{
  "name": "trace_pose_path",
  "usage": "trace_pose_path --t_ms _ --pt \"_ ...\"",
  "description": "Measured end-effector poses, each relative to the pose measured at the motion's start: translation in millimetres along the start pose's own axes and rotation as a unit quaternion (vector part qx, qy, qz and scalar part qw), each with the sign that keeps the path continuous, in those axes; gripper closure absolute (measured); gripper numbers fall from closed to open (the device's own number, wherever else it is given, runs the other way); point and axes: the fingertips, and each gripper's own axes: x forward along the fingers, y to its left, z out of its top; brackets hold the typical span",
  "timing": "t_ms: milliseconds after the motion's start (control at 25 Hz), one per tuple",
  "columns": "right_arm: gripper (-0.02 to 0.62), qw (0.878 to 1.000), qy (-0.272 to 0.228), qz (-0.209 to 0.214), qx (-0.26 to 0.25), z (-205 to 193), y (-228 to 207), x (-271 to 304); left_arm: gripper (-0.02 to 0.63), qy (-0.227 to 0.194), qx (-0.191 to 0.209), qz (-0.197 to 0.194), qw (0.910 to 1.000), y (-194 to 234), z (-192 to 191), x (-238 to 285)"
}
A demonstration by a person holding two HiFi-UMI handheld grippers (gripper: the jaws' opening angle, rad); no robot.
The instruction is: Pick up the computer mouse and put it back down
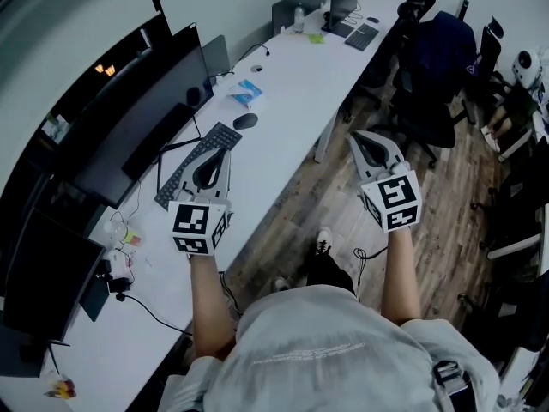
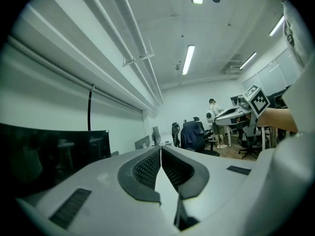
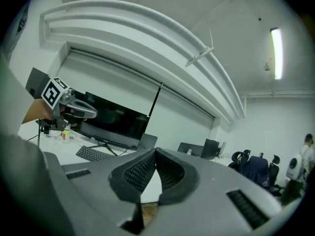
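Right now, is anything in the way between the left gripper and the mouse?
Nothing tall. The left gripper is shut over the keyboard, and the mouse sits just past the keyboard's far end on the desk. Only the flat keyboard lies under the way there.

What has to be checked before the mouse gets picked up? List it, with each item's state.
1. Mouse in sight on the desk: ok.
2. Left tongs open for a grasp: not ok, shut and empty.
3. Right tongs open for a grasp: not ok, shut and empty.
4. Tongs at the mouse: not ok. The left pair is over the keyboard, short of the mouse; the right pair is over the floor, off the desk.
5. Room round the mouse: ok. The keyboard and the blue item lie apart from it.
6. Mouse free of a cable: cannot tell.
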Motion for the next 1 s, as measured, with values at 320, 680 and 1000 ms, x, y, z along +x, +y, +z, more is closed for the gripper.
trace_pose_path --t_ms 320,680,1000 --pt "0.594 1.0 -0.003 -0.006 -0.002 4.3 1.0 -6.3 0.591 -0.005 0.025 -0.007 0.9997 -4.1 7.1 7.8" --pt "0.594 1.0 0.004 0.002 -0.006 1.8 0.4 0.5 0.591 0.015 0.049 -0.017 0.9986 -6.0 2.7 20.6" --pt "0.595 1.0 0.008 0.008 -0.014 1.5 6.6 5.7 0.591 0.025 0.053 -0.019 0.9981 -8.3 -2.4 24.1"
